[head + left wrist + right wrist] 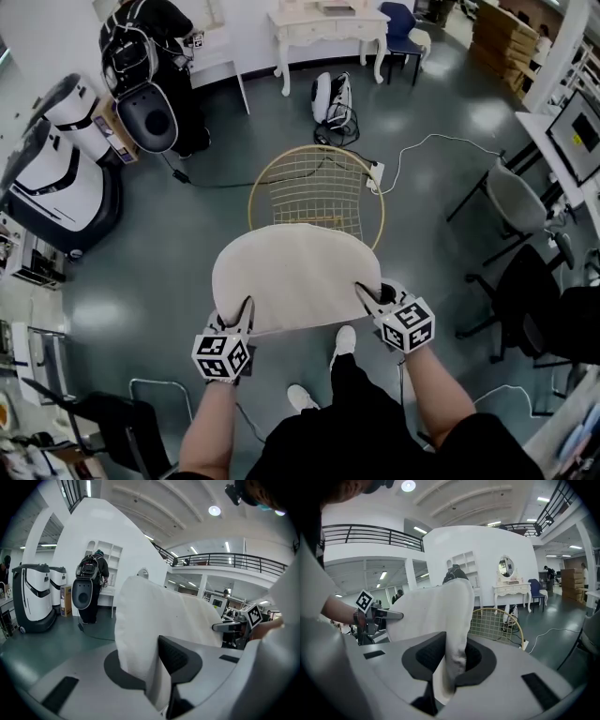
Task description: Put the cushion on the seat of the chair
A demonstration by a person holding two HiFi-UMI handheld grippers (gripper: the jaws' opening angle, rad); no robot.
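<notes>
The left tool (246,311) and the right tool (367,292) are each clamped on the near edge of the cushion (295,272), one at either corner, with fabric pinched between the jaws. The cushion is held spread out ahead of both tools. Beyond it, the wire chair (281,178) is seen, its near rim overlapped by the cushion's far edge.

Black clothing (366,417), seemingly short-sleeved; white shoes (344,339); grey left gripper (246,309) and right gripper (367,293).

No words, brands or numbers can be read anywhere. The only markings are black-and-white square patterns on the left gripper (246,314) and right gripper (368,296).
</notes>
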